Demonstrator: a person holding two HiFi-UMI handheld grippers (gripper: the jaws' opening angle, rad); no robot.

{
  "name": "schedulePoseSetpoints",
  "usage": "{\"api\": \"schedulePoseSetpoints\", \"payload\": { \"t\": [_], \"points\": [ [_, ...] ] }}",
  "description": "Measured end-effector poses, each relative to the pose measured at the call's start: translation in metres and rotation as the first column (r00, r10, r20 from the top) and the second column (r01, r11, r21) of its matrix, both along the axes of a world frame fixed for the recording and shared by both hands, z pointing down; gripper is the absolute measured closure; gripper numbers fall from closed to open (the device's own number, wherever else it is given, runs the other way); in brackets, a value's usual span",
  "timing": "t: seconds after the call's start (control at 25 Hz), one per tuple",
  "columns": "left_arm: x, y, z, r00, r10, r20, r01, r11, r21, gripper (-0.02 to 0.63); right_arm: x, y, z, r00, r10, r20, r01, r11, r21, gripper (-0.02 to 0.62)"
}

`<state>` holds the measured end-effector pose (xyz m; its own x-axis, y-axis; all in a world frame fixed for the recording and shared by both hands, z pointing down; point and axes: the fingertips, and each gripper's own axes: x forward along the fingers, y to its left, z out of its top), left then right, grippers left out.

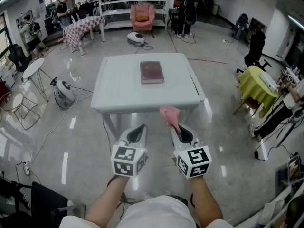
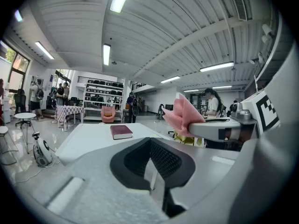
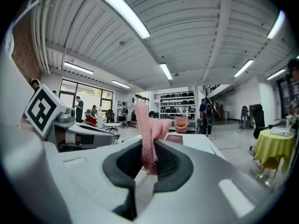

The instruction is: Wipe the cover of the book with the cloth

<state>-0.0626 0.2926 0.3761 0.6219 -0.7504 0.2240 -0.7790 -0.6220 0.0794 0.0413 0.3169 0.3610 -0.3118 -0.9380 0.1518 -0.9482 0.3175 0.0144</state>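
Observation:
A dark red book (image 1: 151,72) lies flat on the far middle of the white table (image 1: 118,96). Both grippers hang in the air short of the table's near edge. My right gripper (image 1: 177,128) is shut on a pink cloth (image 1: 170,115), which sticks up out of its jaws. In the right gripper view the cloth (image 3: 148,129) stands pinched in my right gripper (image 3: 152,146), with the book (image 3: 174,139) beyond it. My left gripper (image 1: 140,128) is shut with nothing in it; from the left gripper view (image 2: 150,143) the book (image 2: 121,132) and the cloth (image 2: 183,115) show ahead.
The table stands on a shiny grey floor. A vacuum-like machine (image 1: 63,94) with a cable sits to its left, and a yellow-covered table (image 1: 255,84) stands to its right. A pink armchair (image 1: 142,15), shelves and people are far behind.

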Motion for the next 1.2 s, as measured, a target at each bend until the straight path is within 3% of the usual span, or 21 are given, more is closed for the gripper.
{"api": "schedulePoseSetpoints", "payload": {
  "t": [0.6, 1.2],
  "points": [
    [0.029, -0.074, 0.019, 1.000, 0.014, 0.016, -0.014, 1.000, 0.008, 0.600, 0.020, -0.070, 0.025, 1.000, -0.008, 0.015, 0.009, 1.000, -0.026, 0.556],
    [0.090, -0.269, 0.042, 0.993, -0.095, 0.063, 0.097, 0.994, -0.040, 0.600, 0.080, -0.271, 0.054, 0.988, -0.151, 0.015, 0.152, 0.986, -0.071, 0.557]
  ]
}}
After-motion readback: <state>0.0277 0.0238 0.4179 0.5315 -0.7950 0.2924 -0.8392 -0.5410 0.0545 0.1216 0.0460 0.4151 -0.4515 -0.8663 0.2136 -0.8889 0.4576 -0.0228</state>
